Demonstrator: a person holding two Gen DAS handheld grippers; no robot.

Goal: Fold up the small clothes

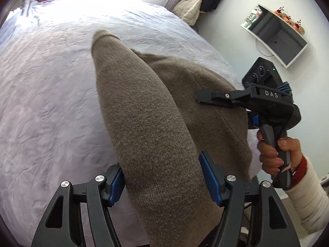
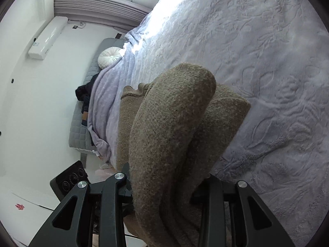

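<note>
A brown knit sweater (image 1: 193, 94) lies on the pale lilac bedspread (image 1: 49, 94) near the bed's right edge. One long sleeve (image 1: 144, 123) runs from between my left gripper's (image 1: 162, 181) blue-padded fingers up across the bed; the jaws stand apart on either side of it. My right gripper (image 1: 203, 97) shows in the left wrist view, shut over the sweater's body. In the right wrist view, a thick fold of the sweater (image 2: 170, 135) fills the space between my right gripper's (image 2: 166, 187) fingers.
The bed's edge falls to the floor on the right in the left wrist view. A wall mirror (image 1: 275, 35) and hanging coats (image 1: 197, 2) are beyond it. In the right wrist view a grey mattress (image 2: 82, 123) and a round cushion (image 2: 110, 57) lie beside the bed.
</note>
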